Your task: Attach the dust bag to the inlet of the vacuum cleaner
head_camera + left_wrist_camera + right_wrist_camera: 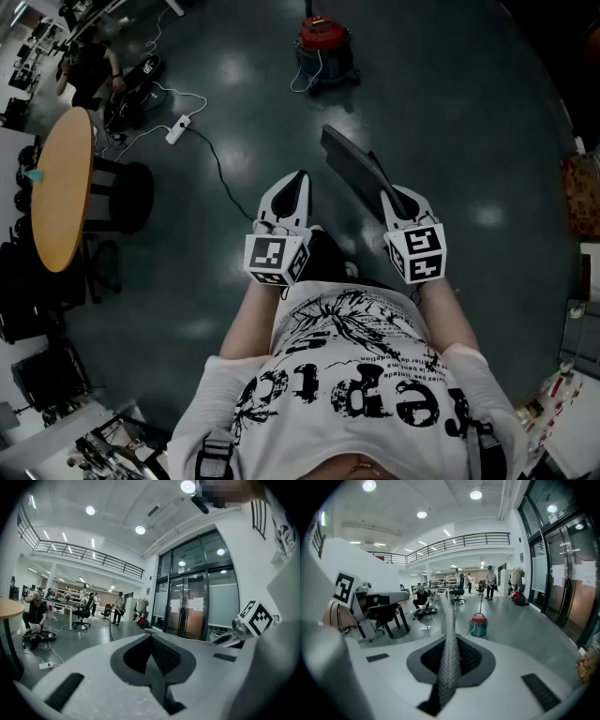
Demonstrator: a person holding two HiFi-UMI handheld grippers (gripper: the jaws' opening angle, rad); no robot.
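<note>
Showing the right gripper (390,195) closed to a narrow gap on the dust bag (351,165), pinched at its near end and seen edge-on between the jaws as a thin, woven-looking strip. Showed the left gripper (298,180) fully closed on nothing, held beside the right one and clear of the bag. Held the bag out ahead of the person's chest, roughly flat above the floor (469,112), well apart from the red-topped vacuum cleaner (323,42) standing upright far ahead. Could not make out the inlet at that range.

Judged light, and stiffer than plain cloth: stood out as a straight plane from a single pinch at one end, with no visible droop. Looked textured rather than glossy, so unlikely to slip, yet probably thin-skinned and liable to crease or tear under a hard squeeze or a twist. Judged best taken by whatever stiff collar surrounded its opening, not identifiable in these views. Failing that, by two opposite edges, one per gripper, so as to bring the opening squarely onto the inlet. Not yet attached.
</note>
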